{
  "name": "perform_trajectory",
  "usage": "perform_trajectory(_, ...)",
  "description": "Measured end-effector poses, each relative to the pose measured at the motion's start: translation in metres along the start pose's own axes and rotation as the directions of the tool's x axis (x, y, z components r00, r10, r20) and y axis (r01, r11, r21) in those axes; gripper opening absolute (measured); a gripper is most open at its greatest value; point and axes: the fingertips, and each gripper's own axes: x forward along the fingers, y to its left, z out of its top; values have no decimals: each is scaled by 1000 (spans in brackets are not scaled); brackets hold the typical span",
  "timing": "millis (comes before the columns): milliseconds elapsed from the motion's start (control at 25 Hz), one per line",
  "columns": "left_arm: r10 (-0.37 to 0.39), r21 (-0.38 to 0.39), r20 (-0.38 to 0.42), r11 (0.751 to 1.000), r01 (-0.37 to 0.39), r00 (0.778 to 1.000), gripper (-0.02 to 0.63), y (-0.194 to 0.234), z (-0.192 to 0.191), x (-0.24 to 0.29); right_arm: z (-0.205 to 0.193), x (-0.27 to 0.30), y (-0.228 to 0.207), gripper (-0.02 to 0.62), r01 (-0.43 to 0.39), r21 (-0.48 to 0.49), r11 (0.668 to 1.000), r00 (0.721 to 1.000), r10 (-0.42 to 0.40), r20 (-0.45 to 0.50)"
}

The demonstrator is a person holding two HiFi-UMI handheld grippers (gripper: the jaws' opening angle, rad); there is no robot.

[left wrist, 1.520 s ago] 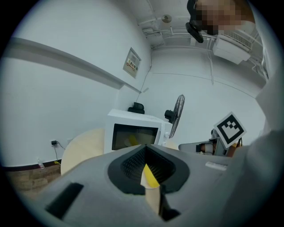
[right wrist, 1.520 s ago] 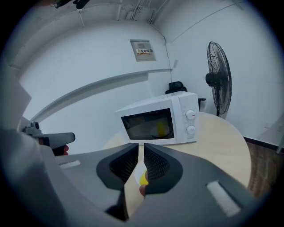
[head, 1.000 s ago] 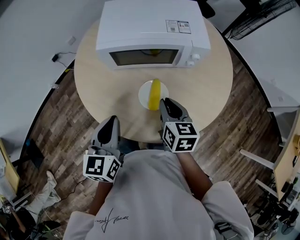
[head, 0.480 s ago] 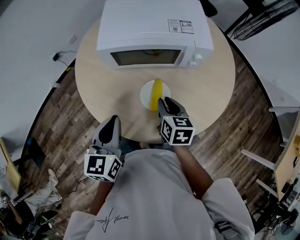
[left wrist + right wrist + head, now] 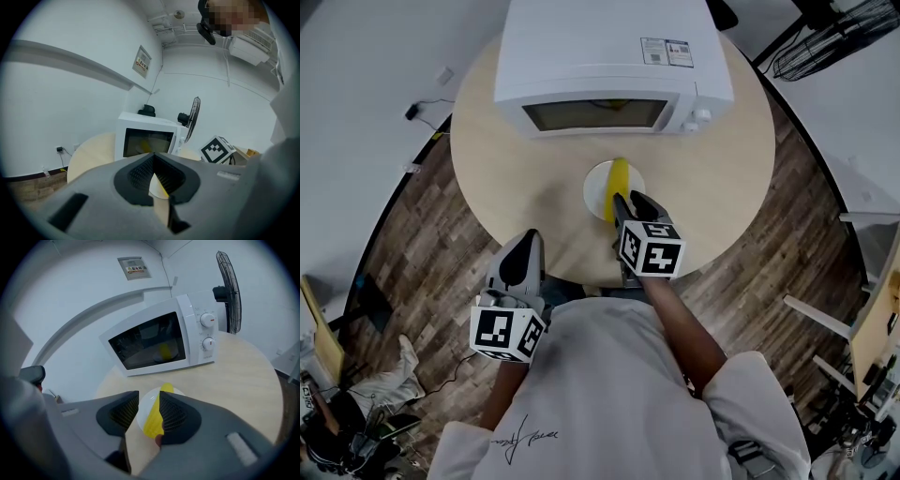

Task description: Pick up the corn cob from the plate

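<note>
Two claws at the worktop (image 5: pixel 516 159).
Right claw (image 5: pixel 149 401) opening, corn cob (image 5: pixel 153 422) on plate (image 5: pixel 595 189) between its jaws; left claw (image 5: pixel 153 161) closed.

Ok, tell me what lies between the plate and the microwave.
Nothing: only bare table separates the plate and the microwave, clear in the head view.

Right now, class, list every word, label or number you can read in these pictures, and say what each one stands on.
Nothing can be read with certainty.
Stickers on top of the microwave: print too small to read.
Wall sign: blurred, unreadable.
Script on the shirt: handwriting-style, illegible.
</note>
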Motion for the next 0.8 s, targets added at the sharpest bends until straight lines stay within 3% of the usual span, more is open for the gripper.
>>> perform_trajectory(800, 20, -1, -41, 1000, -20, 999, 0, 12, -7, 4, -25, 53, -24, 229, 83, 32, 996, 990, -79, -115)
